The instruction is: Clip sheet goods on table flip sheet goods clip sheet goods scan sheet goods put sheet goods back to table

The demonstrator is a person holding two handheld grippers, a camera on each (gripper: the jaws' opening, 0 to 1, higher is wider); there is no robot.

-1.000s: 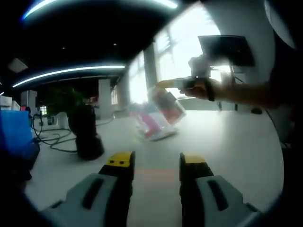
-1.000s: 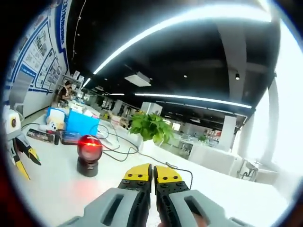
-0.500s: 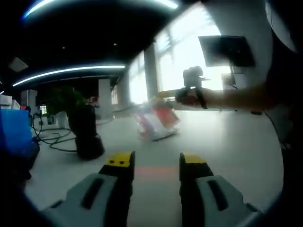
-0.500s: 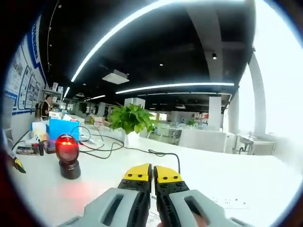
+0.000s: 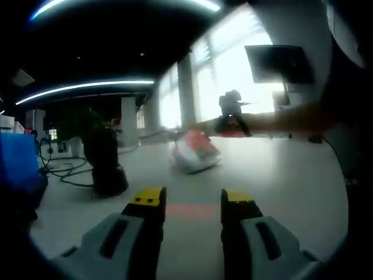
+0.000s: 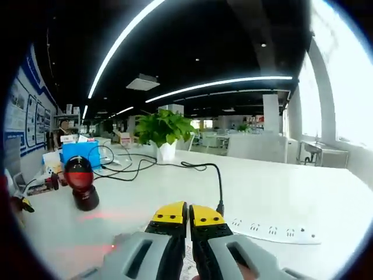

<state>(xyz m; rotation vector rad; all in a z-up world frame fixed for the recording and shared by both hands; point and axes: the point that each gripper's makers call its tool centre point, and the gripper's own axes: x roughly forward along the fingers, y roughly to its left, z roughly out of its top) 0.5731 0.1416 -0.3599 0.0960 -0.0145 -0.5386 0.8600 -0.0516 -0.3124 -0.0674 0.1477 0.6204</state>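
Observation:
The sheet goods [image 5: 195, 150], a red and white flat packet, hangs low over the white table [image 5: 280, 175], tilted. My right gripper [image 5: 232, 114] comes in from the right on a person's arm and pinches the packet's upper edge. In the right gripper view its yellow-tipped jaws [image 6: 187, 213] are pressed together, with a sliver of the pale packet [image 6: 187, 263] below them. My left gripper [image 5: 192, 199] is open near the table's front, with nothing between its fingers. The dark scanner [image 5: 105, 166] stands left of the packet and glows red [image 6: 77, 178].
A blue box [image 5: 17, 163] and black cables [image 5: 67, 172] lie left of the scanner. A potted plant [image 6: 164, 129], a white power strip [image 6: 274, 230] and its cable [image 6: 218, 181] sit on the table. A dark monitor [image 5: 278, 63] stands at the far right.
The right gripper has carried the packet down and away, from raised beside the scanner to low over the table. The right gripper view has swung right. The left gripper is still.

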